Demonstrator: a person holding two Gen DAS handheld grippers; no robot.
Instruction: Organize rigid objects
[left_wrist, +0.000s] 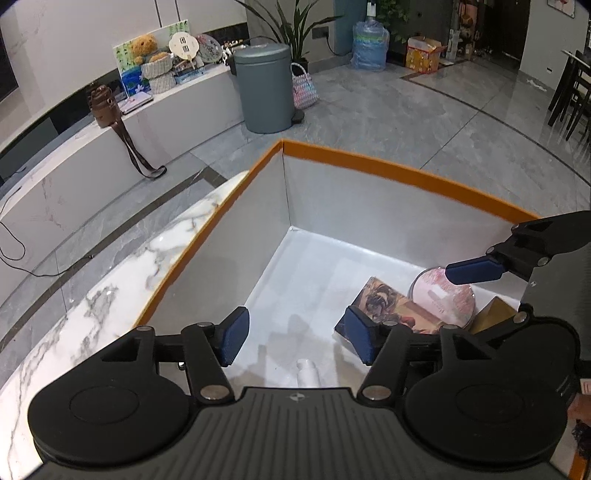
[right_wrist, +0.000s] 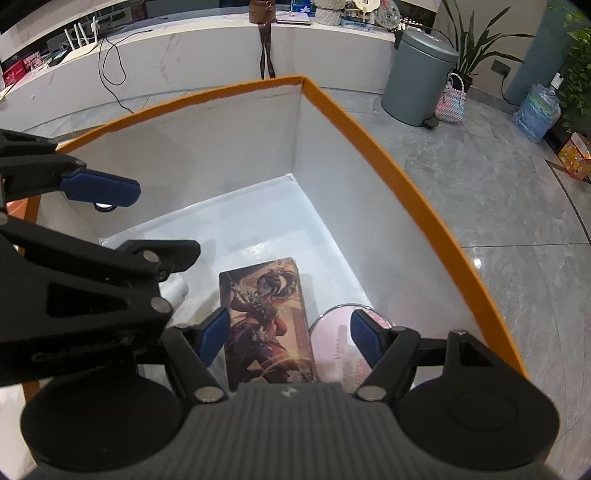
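An orange-rimmed white box (left_wrist: 369, 162) holds an illustrated card box (left_wrist: 388, 304), a round pink tin (left_wrist: 443, 299) and a white bottle (left_wrist: 306, 373). My left gripper (left_wrist: 297, 334) stands open above the box floor, and the bottle lies loose below its gap. My right gripper (right_wrist: 290, 336) is open too. The illustrated card box (right_wrist: 266, 317) lies flat under its gap, untouched by the pads, and the right fingertip hangs over the round pink tin (right_wrist: 332, 343). The white bottle (right_wrist: 177, 291) shows partly behind the left gripper's linkage.
The box stands on a white marble tabletop (left_wrist: 110, 295). A tan object (left_wrist: 495, 314) leans beside the tin. Beyond lie a grey floor, a grey bin (left_wrist: 264, 88) and a low marble ledge (left_wrist: 166, 122) with a brown bag.
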